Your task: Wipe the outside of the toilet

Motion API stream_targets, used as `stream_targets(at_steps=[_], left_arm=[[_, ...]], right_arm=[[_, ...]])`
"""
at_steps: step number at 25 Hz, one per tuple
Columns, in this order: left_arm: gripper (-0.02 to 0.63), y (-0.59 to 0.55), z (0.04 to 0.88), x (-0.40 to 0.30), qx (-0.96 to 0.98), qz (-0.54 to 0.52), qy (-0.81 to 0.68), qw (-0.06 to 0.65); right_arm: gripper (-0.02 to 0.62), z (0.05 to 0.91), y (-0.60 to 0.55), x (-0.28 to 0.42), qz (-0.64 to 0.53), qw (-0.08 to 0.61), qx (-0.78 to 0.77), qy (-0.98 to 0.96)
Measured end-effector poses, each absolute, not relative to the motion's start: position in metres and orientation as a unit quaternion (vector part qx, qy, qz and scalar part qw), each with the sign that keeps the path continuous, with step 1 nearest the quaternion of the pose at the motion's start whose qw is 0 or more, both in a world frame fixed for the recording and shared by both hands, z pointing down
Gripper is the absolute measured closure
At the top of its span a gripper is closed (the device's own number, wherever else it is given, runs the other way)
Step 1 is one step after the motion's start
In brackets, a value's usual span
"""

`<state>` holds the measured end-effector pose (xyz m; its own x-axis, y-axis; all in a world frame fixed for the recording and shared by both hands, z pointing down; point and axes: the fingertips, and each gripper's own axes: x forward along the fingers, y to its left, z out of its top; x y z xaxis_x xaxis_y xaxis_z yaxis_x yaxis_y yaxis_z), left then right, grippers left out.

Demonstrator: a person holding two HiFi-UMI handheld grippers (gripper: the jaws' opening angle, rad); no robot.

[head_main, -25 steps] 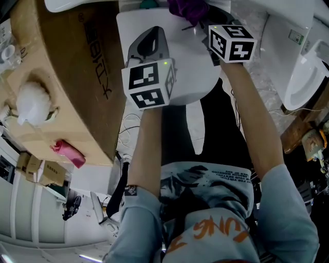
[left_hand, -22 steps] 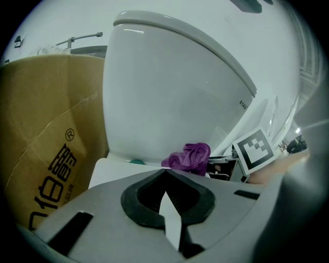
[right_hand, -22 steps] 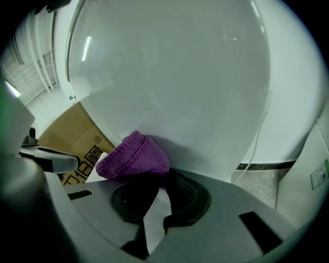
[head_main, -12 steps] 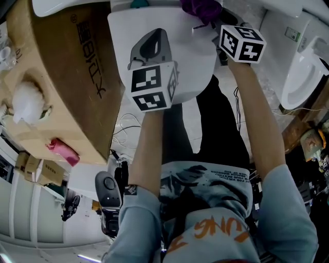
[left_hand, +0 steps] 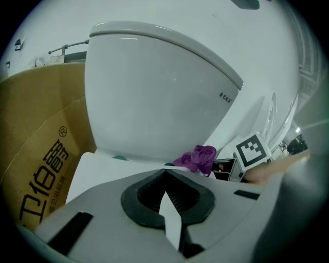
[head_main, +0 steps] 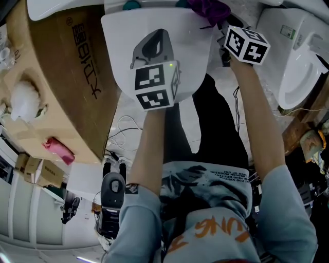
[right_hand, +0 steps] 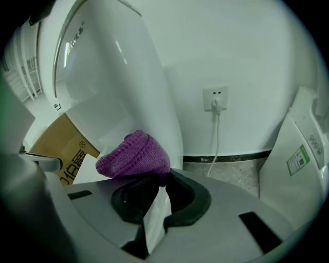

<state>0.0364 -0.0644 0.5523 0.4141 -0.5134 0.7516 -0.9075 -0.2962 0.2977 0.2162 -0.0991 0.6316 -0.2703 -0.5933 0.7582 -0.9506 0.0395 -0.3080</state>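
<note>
The white toilet (head_main: 154, 51) stands in front of me with its seat cover down; its tall back part (left_hand: 154, 97) fills the left gripper view. My right gripper (head_main: 215, 21) is shut on a purple knitted cloth (head_main: 208, 9) at the back right corner of the seat. There the cloth (right_hand: 134, 154) bulges out of the right gripper (right_hand: 157, 181) against the toilet's white side (right_hand: 113, 77). Over the seat cover my left gripper (head_main: 156, 35) hangs shut and empty, tips together (left_hand: 164, 173). It sees the cloth (left_hand: 198, 158) to its right.
A large cardboard box (head_main: 56, 77) stands tight against the toilet's left side. A second white toilet (head_main: 298, 67) is at the right. A wall socket (right_hand: 216, 98) with a cord sits behind. Cables (head_main: 126, 136) and a grey device (head_main: 110, 195) lie on the floor.
The right gripper has carried the purple cloth to the right along the back of the seat. The left gripper stays shut over the cover. My view has shifted a little.
</note>
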Motion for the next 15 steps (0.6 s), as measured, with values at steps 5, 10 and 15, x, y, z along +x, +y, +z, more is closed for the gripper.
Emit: stream_targets(at_steps=[5, 10, 15], left_arm=[[0.584, -0.06, 0.548, 0.052, 0.762, 0.267, -0.467, 0.36], [0.584, -0.053, 0.539, 0.057, 0.753, 0.273, -0.483, 0.354], [0.584, -0.046, 0.516, 0.053, 0.742, 0.26, -0.508, 0.352]], right_arm=[[0.541, 0.633, -0.085, 0.246, 0.409, 0.23, 0.576, -0.669], [0.54, 0.626, -0.069, 0.268, 0.418, 0.215, 0.585, -0.66], [0.54, 0.592, -0.058, 0.268, 0.41, 0.19, 0.575, -0.682]])
